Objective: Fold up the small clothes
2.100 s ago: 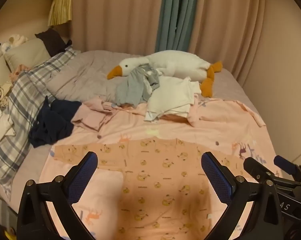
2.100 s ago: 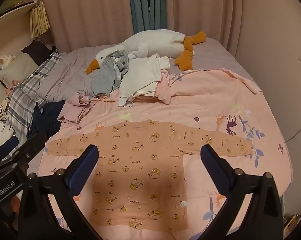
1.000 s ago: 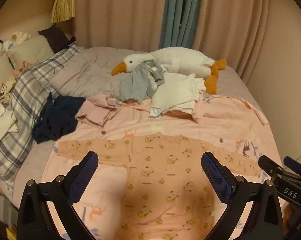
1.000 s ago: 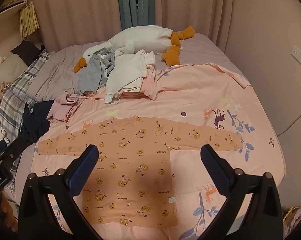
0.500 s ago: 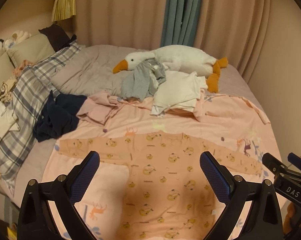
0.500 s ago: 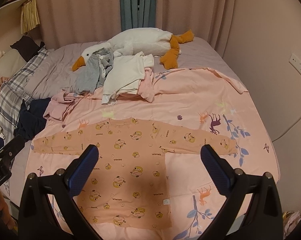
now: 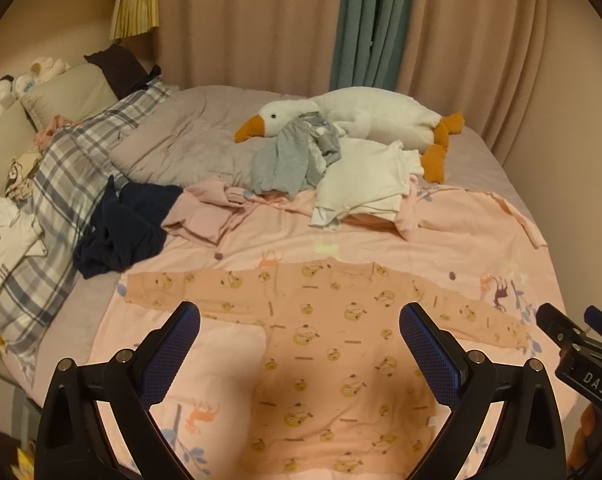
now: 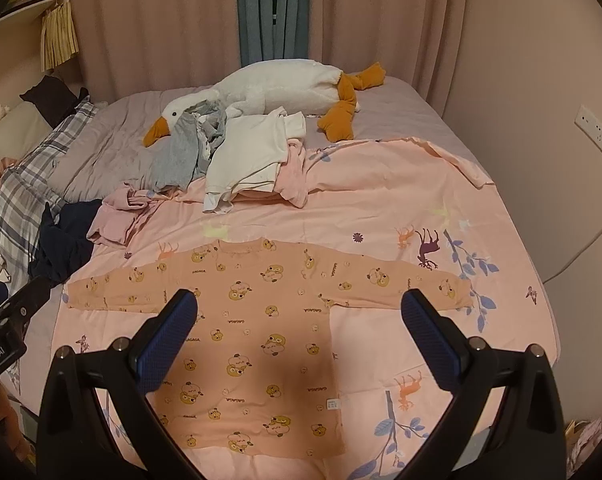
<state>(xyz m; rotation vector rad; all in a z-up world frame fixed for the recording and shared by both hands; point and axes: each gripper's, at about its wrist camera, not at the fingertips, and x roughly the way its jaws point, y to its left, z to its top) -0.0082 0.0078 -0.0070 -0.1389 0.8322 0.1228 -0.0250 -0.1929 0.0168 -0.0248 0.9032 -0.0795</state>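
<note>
A small orange long-sleeved shirt with a bear print (image 8: pixel 257 320) lies spread flat, sleeves out, on the pink printed sheet (image 8: pixel 381 208); it also shows in the left wrist view (image 7: pixel 329 344). My left gripper (image 7: pixel 300 344) is open and empty, held above the shirt's body. My right gripper (image 8: pixel 300 332) is open and empty, also above the shirt. Each gripper shows at the edge of the other's view.
A pile of loose clothes lies behind the shirt: white (image 8: pixel 249 156), grey (image 8: pixel 181 156), pink (image 8: pixel 117 216) and navy (image 8: pixel 65 244). A white goose plush (image 8: pixel 273 88) lies at the back. Plaid pillows (image 7: pixel 61 176) are left; a wall (image 8: pixel 541 120) is right.
Both grippers have drawn back and risen a little, so more of the shirt and bed shows. The shirt has not moved. Both stay open.
</note>
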